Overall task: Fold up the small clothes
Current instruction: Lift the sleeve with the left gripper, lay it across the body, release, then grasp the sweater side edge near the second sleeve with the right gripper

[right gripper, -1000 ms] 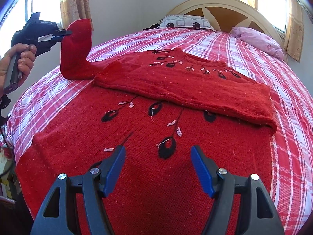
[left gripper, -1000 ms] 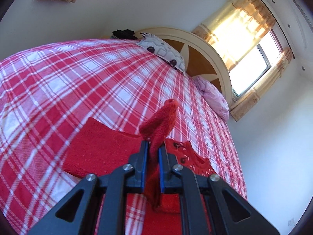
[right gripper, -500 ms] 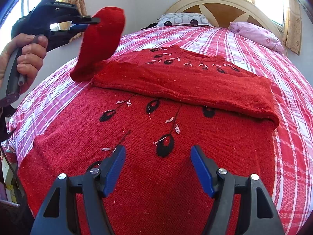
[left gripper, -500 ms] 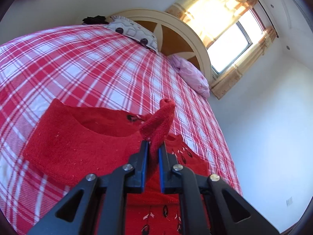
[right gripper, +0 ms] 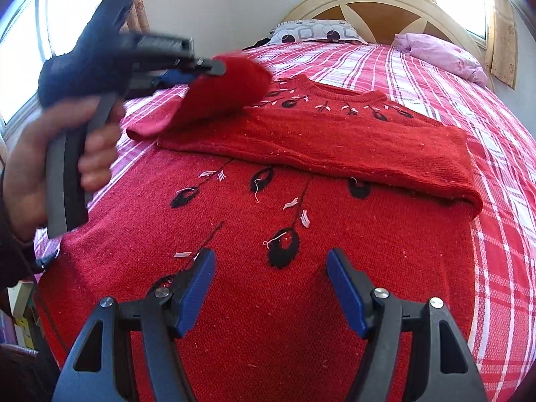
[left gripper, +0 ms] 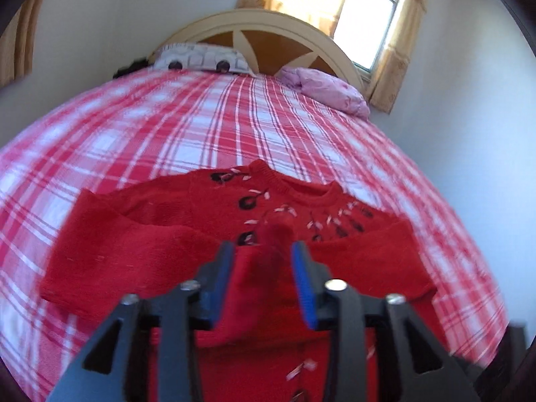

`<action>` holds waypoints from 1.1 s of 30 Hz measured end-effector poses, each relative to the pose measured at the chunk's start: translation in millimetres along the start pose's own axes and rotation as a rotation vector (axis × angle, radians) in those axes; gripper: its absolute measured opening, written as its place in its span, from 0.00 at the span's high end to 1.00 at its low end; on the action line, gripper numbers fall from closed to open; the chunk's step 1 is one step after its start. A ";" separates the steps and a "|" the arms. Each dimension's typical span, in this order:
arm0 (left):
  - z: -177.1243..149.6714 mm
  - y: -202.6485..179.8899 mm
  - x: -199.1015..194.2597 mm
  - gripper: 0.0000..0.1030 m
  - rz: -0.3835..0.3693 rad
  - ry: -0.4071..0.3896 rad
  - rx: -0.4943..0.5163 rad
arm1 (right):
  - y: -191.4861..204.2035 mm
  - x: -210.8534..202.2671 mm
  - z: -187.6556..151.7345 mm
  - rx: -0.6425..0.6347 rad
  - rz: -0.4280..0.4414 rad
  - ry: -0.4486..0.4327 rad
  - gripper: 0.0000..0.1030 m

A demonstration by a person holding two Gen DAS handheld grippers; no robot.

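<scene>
A red knitted sweater point(right gripper: 301, 154) with black and white embroidery lies flat on the checked bed, its right sleeve folded across the chest. In the left wrist view the sweater point(left gripper: 150, 241) fills the foreground. My left gripper point(left gripper: 263, 251) hovers over the chest with its jaws opening. The left sleeve's cuff point(left gripper: 274, 234) sits blurred between the pads, which no longer press on it. From the right wrist view, a hand point(right gripper: 97, 154) holds that left gripper point(right gripper: 214, 67) with the sleeve point(right gripper: 231, 83) draped from its tip. My right gripper point(right gripper: 271, 258) stands open above the sweater's lower half, with nothing in it.
The red-and-white checked bedspread point(left gripper: 201, 134) spreads beyond the sweater on all sides. A patterned pillow point(left gripper: 201, 58) and a pink pillow point(left gripper: 328, 90) lie against the curved headboard point(left gripper: 268, 30). A curtained window point(left gripper: 365, 10) is behind it; the bed's left edge point(right gripper: 40, 234) drops off.
My left gripper carried the sleeve rightwards from beside the bed's edge to over the sweater's chest, rolling as it went, and its jaws have parted from the cuff. The right gripper stayed still.
</scene>
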State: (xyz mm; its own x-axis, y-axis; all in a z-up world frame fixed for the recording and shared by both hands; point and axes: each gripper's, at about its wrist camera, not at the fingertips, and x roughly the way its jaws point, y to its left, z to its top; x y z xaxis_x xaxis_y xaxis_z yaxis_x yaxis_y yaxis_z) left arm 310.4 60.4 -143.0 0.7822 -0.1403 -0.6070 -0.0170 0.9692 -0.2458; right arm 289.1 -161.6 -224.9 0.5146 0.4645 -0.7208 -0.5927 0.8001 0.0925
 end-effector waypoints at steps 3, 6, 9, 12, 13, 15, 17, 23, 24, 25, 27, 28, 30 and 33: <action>-20.7 0.7 -25.5 0.18 0.139 -0.049 0.177 | -2.4 0.2 0.4 0.010 0.013 -0.002 0.33; -37.0 8.3 -36.8 0.11 0.240 -0.045 0.291 | -3.0 0.0 0.4 0.013 0.016 -0.003 0.33; -48.3 25.5 -34.7 0.05 0.264 0.037 0.301 | -1.1 -0.2 1.3 0.006 0.005 0.002 0.33; -55.1 41.6 -15.8 0.05 0.306 0.148 0.277 | -1.2 -3.4 9.8 0.018 0.048 0.026 0.33; -54.5 48.4 -12.7 0.05 0.303 0.161 0.241 | -3.9 -4.8 17.1 0.049 0.100 0.040 0.33; -51.0 57.8 -12.4 0.05 0.276 0.162 0.171 | -12.9 -9.2 37.8 0.142 0.189 0.038 0.33; -49.9 63.2 -11.4 0.05 0.256 0.157 0.128 | -20.3 -7.3 57.5 0.215 0.244 0.029 0.33; -46.7 68.4 -11.1 0.05 0.222 0.161 0.080 | -39.8 56.2 111.4 0.361 0.218 0.084 0.35; -46.2 69.8 -12.8 0.04 0.211 0.145 0.072 | -42.6 73.9 117.0 0.386 0.224 0.113 0.37; -45.5 71.3 -13.0 0.01 0.204 0.139 0.064 | -43.8 84.4 119.5 0.403 0.215 0.125 0.40; -47.8 74.3 -7.2 0.00 0.189 0.163 0.048 | -44.3 102.8 122.9 0.438 0.217 0.147 0.61; -50.0 74.9 -2.7 0.00 0.184 0.186 0.045 | -41.4 106.4 125.3 0.430 0.223 0.144 0.62; -50.3 73.4 0.6 0.00 0.190 0.199 0.050 | -32.6 110.0 129.4 0.412 0.238 0.142 0.63; -49.8 71.0 0.7 0.00 0.195 0.198 0.061 | -21.2 112.3 135.6 0.364 0.213 0.144 0.90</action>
State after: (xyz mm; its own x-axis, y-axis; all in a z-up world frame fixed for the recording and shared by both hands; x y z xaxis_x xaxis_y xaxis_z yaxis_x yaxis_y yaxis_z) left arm 278.8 119.1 -198.5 0.6309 0.0190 -0.7757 -0.1133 0.9912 -0.0678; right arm 443.4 -75.0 -214.7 0.2975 0.5965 -0.7455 -0.4062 0.7857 0.4666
